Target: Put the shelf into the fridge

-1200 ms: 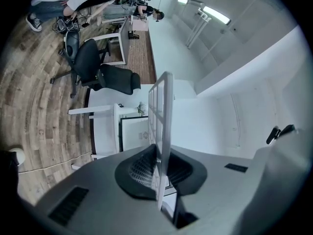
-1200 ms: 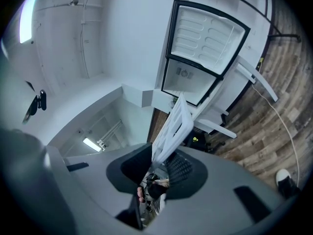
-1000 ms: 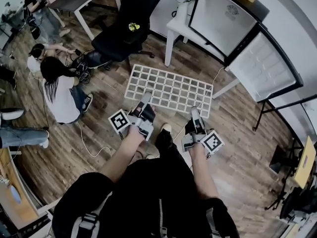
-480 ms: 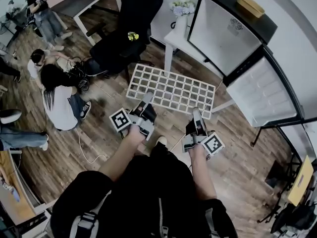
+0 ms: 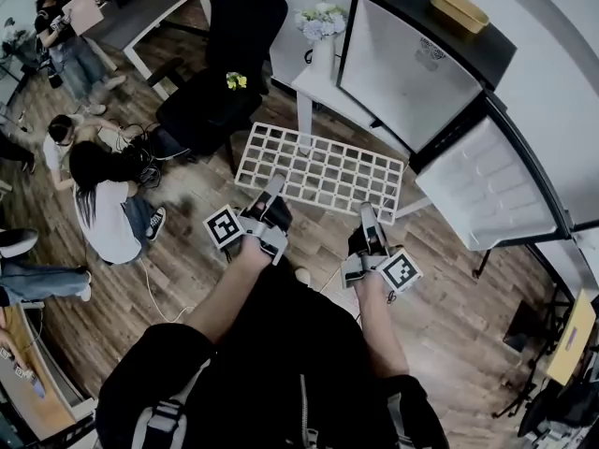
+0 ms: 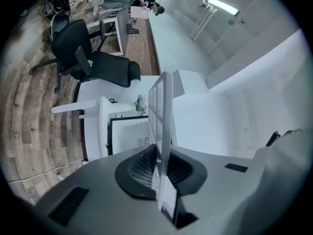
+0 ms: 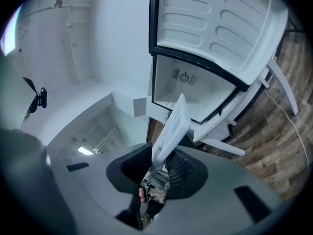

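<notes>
The fridge [image 5: 416, 68] stands open, its pale cavity showing and its door [image 5: 491, 190] swung wide beside it. A black office chair [image 5: 220, 73] stands well apart from the fridge, beyond the small white table [image 5: 323, 87] that sits just beside the fridge. The white grid shelf [image 5: 323, 171] hangs roughly level in the air in front of the fridge, wholly outside it, near the open door. The left gripper [image 5: 274, 187] has its fingers [image 6: 139, 173] pinching the shelf's near edge at the end farther from the fridge; the right gripper [image 5: 367, 215] has its fingers [image 7: 183, 173] pinching the same edge at the end nearer the fridge door. A vase of flowers [image 5: 320, 26] stands on the table beside the fridge, and a tan tray [image 5: 459, 7] lies on top of the fridge
</notes>
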The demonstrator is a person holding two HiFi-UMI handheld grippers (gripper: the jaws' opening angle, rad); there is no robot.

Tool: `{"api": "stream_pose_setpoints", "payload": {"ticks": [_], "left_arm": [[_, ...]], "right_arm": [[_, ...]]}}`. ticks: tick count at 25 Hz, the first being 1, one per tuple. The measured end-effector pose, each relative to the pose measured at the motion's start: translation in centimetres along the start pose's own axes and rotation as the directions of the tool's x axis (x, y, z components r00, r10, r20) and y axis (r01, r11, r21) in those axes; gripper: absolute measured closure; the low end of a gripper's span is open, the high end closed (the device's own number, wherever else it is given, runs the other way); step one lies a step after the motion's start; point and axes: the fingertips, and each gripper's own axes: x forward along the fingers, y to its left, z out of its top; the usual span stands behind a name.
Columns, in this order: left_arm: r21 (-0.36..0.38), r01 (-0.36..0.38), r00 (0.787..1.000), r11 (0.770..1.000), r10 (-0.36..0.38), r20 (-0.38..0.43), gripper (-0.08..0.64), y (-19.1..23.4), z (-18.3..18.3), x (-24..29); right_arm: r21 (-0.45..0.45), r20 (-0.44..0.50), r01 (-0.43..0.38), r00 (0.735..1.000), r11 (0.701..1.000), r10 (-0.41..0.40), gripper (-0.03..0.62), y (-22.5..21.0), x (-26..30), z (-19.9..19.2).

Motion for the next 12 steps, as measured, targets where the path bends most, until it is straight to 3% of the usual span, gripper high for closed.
{"api": "stream_pose_setpoints", "payload": {"ticks": [12], "left_arm": [[-0.027,0.027,0.988,0.999,-0.031,-0.150,0.518,1.7,-0.6,9.2]], "right_arm": [[-0.046,0.118,0.064,0.991,0.997,-0.058,0.511,-2.2,2.2,5.0]]}}
